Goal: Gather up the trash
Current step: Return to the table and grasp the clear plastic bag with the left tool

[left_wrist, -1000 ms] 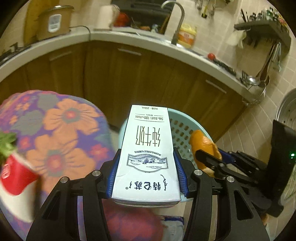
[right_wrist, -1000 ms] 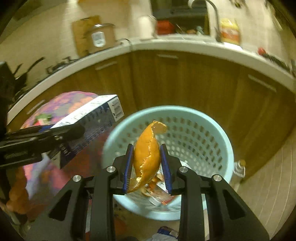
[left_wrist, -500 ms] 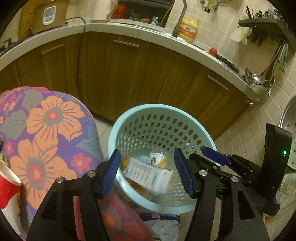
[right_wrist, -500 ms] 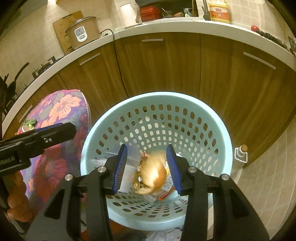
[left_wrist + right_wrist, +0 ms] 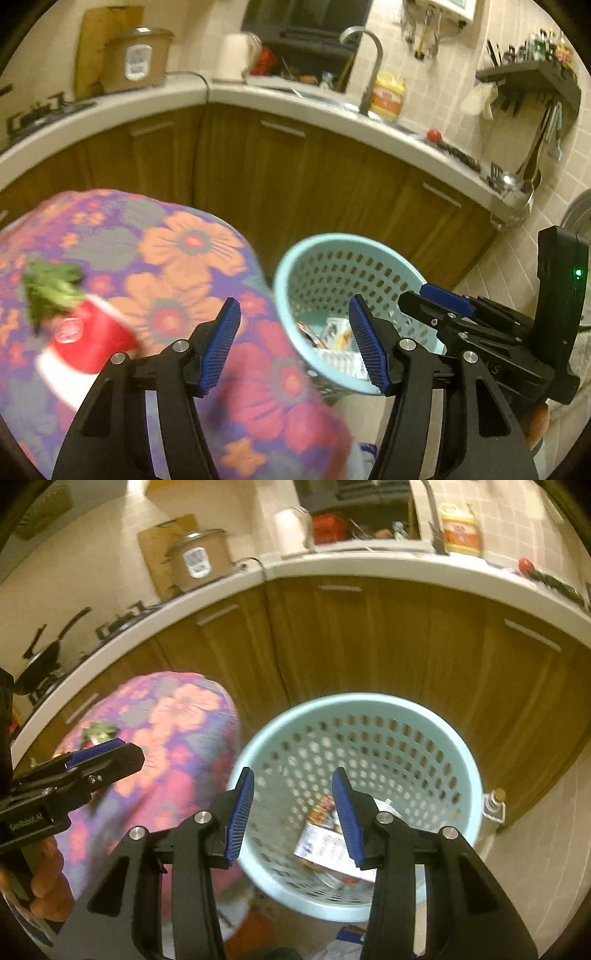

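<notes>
Left gripper (image 5: 293, 343): fingers released, nothing between them; the jaws have just been opening. Right gripper (image 5: 293, 812): fingers likewise released and empty, jaws just opened wider. The pale blue basket (image 5: 436, 716) stands beyond and below both pairs of fingers. A carton (image 5: 325, 845) and other trash lie at its bottom. A red cup (image 5: 88, 336) sits left of the left fingers on the flowered cloth (image 5: 177, 251).

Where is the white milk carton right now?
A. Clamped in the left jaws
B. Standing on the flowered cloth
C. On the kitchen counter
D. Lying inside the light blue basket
D: the milk carton lies among other trash in the light blue basket, and both pairs of jaws are empty.
</notes>
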A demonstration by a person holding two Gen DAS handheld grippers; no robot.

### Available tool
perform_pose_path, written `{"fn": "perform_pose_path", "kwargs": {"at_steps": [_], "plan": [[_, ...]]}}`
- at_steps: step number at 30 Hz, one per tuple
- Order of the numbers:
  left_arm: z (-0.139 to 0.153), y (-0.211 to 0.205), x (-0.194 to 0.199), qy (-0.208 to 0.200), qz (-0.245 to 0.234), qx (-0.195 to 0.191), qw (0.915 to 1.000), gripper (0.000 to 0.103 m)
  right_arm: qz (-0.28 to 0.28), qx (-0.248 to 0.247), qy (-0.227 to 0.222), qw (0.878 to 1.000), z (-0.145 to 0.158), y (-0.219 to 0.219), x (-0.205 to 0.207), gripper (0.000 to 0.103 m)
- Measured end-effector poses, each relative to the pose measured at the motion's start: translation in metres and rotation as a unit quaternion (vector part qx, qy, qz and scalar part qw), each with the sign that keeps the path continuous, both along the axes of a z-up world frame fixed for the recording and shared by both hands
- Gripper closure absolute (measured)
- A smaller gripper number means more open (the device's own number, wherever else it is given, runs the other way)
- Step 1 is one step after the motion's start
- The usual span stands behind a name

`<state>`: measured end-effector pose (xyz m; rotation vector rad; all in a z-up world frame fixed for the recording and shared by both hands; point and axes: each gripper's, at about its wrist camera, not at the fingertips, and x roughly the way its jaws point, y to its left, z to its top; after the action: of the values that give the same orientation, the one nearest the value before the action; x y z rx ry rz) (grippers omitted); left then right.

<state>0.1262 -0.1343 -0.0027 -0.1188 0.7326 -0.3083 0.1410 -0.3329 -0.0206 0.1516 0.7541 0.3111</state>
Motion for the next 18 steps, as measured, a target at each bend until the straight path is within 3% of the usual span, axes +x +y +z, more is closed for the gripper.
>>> {"fn": "perform_pose_path", "kwargs": {"at_steps": [7, 11, 14, 18], "plan": [[0.027, 0.072, -0.042, -0.039, 0.074, -0.019, 0.9963, 0.038, 0.055, 0.002, -0.034, 0.998, 0.026, 0.063, -0.016, 0.054], [0.035, 0.126, -0.067, -0.049, 0.147, -0.029, 0.9875, 0.036, 0.08, 0.003, -0.038, 0.996, 0.029, 0.098, -0.022, 0.048], [0.037, 0.175, -0.094, -0.055, 0.23, -0.031, 0.9712, 0.036, 0.096, 0.007, -0.039, 0.995, 0.028, 0.121, -0.025, 0.041], [0.034, 0.233, -0.133, -0.059, 0.347, -0.03, 0.9356, 0.036, 0.115, 0.013, -0.027, 0.993, 0.022, 0.151, -0.025, 0.04]]}}
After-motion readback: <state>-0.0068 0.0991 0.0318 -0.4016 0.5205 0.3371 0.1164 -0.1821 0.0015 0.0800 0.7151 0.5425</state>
